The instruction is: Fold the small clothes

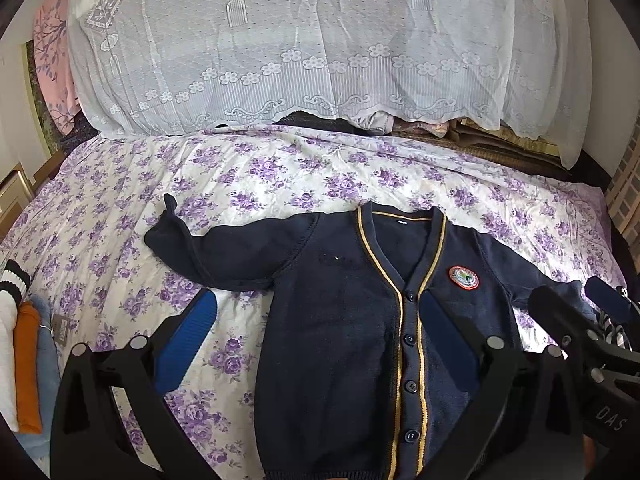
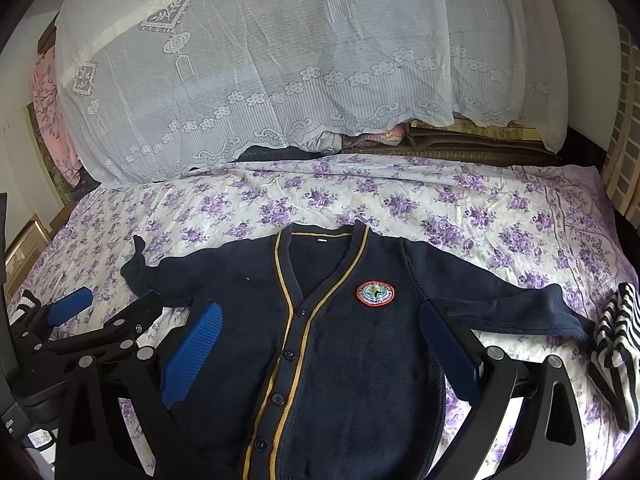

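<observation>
My left gripper (image 1: 316, 348) and my right gripper (image 2: 320, 352), both with blue-padded fingers spread wide and holding nothing, hovered above the navy knitted cardigan with yellow trim (image 1: 344, 340). The cardigan lay flat, buttoned, sleeves outspread, on the purple-flowered white bedsheet (image 1: 280, 176).
</observation>
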Demonstrator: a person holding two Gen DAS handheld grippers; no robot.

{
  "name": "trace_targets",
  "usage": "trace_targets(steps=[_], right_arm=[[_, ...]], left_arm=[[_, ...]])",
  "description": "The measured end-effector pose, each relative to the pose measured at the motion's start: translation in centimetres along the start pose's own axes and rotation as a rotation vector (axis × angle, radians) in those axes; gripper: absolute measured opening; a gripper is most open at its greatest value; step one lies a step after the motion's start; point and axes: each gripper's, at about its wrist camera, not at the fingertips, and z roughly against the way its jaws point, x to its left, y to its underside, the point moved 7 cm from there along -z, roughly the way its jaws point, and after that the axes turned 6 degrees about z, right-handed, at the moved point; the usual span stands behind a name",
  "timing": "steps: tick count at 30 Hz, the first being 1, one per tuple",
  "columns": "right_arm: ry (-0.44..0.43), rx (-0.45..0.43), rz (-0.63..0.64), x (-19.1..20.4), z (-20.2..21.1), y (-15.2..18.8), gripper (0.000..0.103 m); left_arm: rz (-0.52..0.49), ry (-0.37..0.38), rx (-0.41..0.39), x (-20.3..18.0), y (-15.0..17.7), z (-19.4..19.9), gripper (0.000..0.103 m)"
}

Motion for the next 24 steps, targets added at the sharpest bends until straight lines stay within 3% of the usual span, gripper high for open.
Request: trace_targets(steps=[24], right_arm=[[-0.002, -0.001, -0.002, 0.1, -0.08, 0.2, 0.1]], left_arm=[[0.011, -0.017, 0.002, 0.57, -0.14, -0.16, 0.098]])
